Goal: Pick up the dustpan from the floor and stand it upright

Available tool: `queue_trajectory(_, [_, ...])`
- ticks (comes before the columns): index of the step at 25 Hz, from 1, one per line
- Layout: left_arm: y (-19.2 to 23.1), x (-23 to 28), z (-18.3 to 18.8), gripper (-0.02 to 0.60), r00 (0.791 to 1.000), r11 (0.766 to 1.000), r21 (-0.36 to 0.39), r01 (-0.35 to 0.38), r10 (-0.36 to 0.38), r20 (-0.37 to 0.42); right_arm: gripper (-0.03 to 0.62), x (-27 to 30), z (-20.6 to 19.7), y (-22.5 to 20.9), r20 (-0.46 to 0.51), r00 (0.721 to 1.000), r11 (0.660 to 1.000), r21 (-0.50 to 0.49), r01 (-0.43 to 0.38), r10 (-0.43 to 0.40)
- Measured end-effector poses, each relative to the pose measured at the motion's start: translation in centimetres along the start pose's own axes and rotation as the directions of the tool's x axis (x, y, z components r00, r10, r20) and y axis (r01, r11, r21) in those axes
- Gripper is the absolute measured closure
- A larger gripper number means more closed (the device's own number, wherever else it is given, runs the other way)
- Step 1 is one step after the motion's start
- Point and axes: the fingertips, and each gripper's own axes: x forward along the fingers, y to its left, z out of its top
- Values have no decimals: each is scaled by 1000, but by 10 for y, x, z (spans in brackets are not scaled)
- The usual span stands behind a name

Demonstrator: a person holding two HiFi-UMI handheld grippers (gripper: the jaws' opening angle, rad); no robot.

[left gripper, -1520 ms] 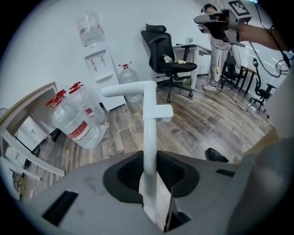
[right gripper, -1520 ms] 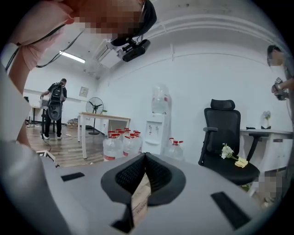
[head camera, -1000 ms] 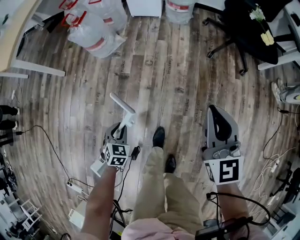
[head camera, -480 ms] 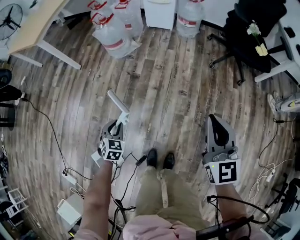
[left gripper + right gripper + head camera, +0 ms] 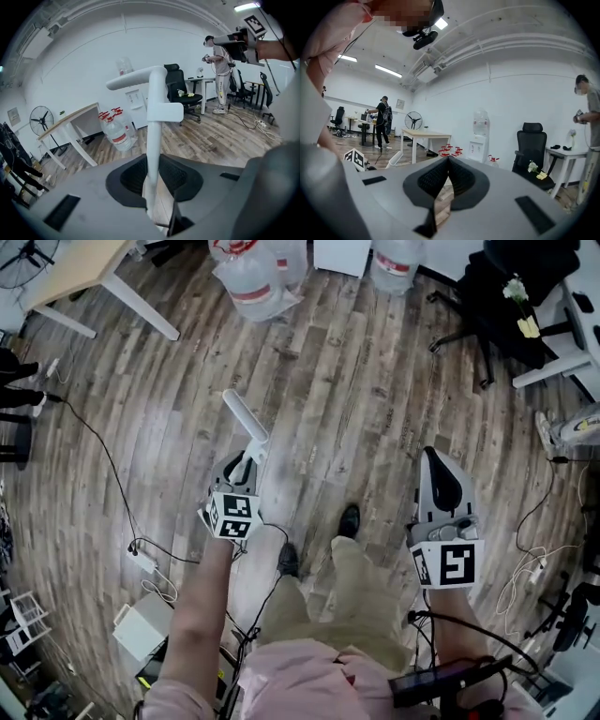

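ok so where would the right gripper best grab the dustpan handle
Probably on the bare straight stretch of the dustpan handle above the left gripper, which is shut on its lower part. Come from where the right gripper is: the bar is slim, tilted and clear there for the jaws.

Pan out of sight as dustpan [image 5: 246, 423] rides in left gripper [image 5: 242, 463]

From the head view only the white handle shows; the pan is hidden beneath the gripper and its marker cube [image 5: 233, 516]. In the left gripper view, the handle's lower end disappears between the fingers [image 5: 180, 176]. The water bottles [image 5: 255, 277] are cropped by the head view's top edge.
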Motion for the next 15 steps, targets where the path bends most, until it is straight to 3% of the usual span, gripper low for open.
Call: queue_trajectory(15, [21, -124, -61, 500, 994, 999, -48, -8, 13, 107, 592, -66, 30, 123, 17, 999, 999, -35, -33, 34])
